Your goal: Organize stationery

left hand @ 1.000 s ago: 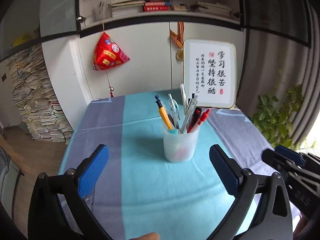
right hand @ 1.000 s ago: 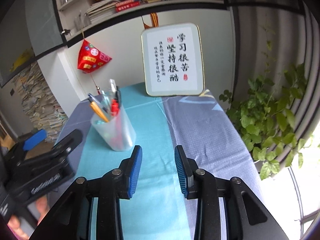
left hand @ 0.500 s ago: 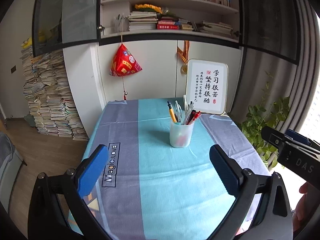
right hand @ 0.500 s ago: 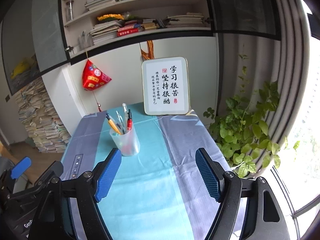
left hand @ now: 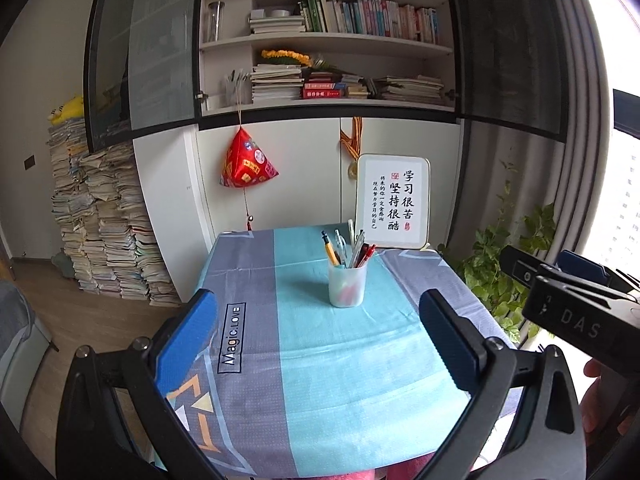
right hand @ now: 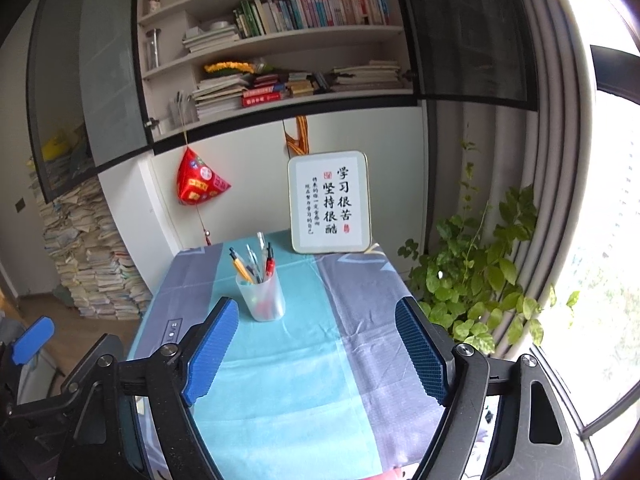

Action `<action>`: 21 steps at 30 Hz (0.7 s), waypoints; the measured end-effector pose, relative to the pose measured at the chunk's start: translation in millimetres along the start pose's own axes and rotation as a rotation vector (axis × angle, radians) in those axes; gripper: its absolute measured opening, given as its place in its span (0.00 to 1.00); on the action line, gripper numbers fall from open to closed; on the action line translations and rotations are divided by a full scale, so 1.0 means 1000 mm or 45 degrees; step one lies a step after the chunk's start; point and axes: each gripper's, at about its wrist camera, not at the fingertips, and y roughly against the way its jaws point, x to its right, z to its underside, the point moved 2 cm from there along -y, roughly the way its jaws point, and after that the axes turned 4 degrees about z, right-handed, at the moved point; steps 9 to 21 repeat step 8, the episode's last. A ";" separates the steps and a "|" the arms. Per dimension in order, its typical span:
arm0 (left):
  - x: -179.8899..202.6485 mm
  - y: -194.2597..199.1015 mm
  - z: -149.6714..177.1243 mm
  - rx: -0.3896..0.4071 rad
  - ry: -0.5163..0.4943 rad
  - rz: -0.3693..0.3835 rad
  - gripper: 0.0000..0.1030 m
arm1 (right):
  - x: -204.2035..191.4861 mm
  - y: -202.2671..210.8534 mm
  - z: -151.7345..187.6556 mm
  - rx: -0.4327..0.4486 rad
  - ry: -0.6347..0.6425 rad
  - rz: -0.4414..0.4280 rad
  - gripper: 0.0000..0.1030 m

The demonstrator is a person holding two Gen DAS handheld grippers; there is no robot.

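Observation:
A translucent cup (left hand: 347, 286) (right hand: 262, 297) stands upright on the teal stripe of the tablecloth (left hand: 340, 364) (right hand: 296, 376), holding several pens (left hand: 347, 249) (right hand: 252, 262). My left gripper (left hand: 320, 336) is open and empty, well back from the cup and above the table's near half. My right gripper (right hand: 316, 350) is also back from the cup, its jaws still opening with nothing between them. In the left wrist view the right gripper (left hand: 568, 280) shows at the right edge. The left gripper's blue pad (right hand: 32, 338) shows at the left edge of the right wrist view.
A framed calligraphy board (left hand: 394, 201) (right hand: 330, 201) leans at the table's far edge. A red ornament (left hand: 246, 166) hangs on the cabinet behind. Leafy plant (right hand: 476, 268) stands right of the table. Tall paper stacks (left hand: 100, 220) stand on the floor at left.
Both grippers have pulled back and up from the cup, which now looks smaller and farther. The right gripper's jaws went from nearly shut to wide apart.

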 end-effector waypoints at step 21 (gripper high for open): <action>0.003 0.009 0.000 0.021 -0.007 0.003 0.98 | -0.003 0.006 0.001 0.006 0.008 0.003 0.79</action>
